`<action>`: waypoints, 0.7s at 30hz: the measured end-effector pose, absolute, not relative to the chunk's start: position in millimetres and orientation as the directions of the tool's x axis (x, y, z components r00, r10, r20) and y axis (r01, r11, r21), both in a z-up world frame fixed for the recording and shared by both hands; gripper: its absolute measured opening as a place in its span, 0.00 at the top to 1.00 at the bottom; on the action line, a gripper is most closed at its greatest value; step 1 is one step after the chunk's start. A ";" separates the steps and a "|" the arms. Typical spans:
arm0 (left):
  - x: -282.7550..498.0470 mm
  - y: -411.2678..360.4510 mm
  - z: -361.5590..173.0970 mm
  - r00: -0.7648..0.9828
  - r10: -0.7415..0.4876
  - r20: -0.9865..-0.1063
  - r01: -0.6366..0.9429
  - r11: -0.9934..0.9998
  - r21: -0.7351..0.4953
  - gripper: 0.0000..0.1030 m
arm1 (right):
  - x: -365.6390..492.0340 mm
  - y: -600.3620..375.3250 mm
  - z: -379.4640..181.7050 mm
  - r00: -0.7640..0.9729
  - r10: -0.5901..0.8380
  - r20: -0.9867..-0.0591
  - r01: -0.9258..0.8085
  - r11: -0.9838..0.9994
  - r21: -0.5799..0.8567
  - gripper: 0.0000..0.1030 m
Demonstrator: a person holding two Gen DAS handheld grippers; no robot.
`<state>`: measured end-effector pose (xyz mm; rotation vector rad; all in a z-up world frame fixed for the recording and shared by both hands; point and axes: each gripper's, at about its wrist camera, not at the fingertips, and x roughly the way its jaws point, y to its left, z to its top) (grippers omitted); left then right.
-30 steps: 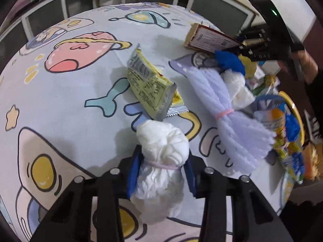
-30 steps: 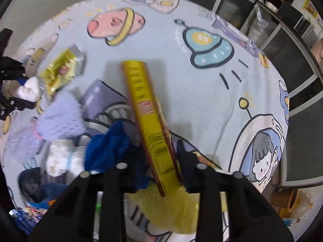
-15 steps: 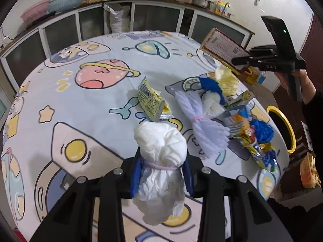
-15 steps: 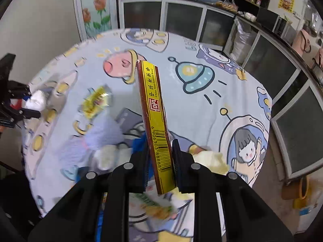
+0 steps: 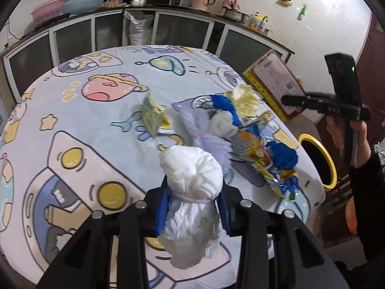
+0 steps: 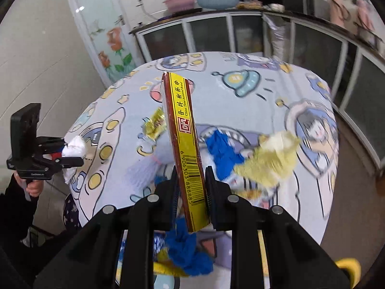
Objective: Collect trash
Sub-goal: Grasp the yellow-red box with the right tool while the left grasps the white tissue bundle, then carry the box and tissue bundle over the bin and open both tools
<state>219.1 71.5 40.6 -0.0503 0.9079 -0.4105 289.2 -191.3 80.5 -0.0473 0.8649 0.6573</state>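
Both lifted off the cartoon-print surface (image 5: 79, 120) in the last second: left hand-held gripper (image 5: 192, 207) pinching the white tied plastic bundle (image 5: 192, 180), right hand-held gripper (image 6: 191, 192) clamping the flat yellow-edged cardboard box (image 6: 184, 142). Yellow-rimmed bin (image 5: 330, 168) beside that surface probably came next.

we cannot read the small print on the box (image 5: 276, 78) face in the left view. its lower end hides behind the right claw (image 5: 292, 101). the white bundle (image 5: 192, 187) covers the counter (image 5: 72, 110) beneath it, and its lower part covers the gap between the left claw's (image 5: 192, 210) pads. in the right view the yellow wad (image 6: 269, 159) and blue wad (image 6: 222, 153) are blurred. the bin (image 5: 317, 161) is partly hidden by the counter edge; its inside is dark.
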 end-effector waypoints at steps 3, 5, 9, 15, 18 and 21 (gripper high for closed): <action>216.4 59.6 41.9 0.550 -0.370 -0.749 0.323 0.921 -0.219 0.68 | 273.3 -207.9 73.2 0.486 0.501 -0.716 -0.505 0.830 0.238 0.80; 215.5 48.7 44.5 0.554 -0.381 -0.741 0.329 0.917 -0.226 0.68 | 261.7 -219.4 70.4 0.501 0.486 -0.716 -0.476 0.846 0.241 0.80; 214.1 21.0 53.0 0.559 -0.408 -0.722 0.365 0.903 -0.228 0.68 | 241.8 -243.7 67.9 0.526 0.465 -0.712 -0.431 0.867 0.248 0.80; 215.2 -31.5 62.2 0.534 -0.452 -0.715 0.437 0.871 -0.224 0.68 | 208.1 -293.2 68.1 0.589 0.392 -0.707 -0.323 0.916 0.239 0.80; 214.9 -64.6 68.6 0.530 -0.456 -0.715 0.474 0.858 -0.196 0.67 | 194.0 -318.6 69.0 0.618 0.371 -0.693 -0.271 0.928 0.255 0.80; 214.2 -93.0 74.8 0.514 -0.476 -0.713 0.512 0.838 -0.190 0.67 | 175.1 -351.1 69.7 0.657 0.324 -0.681 -0.193 0.945 0.263 0.80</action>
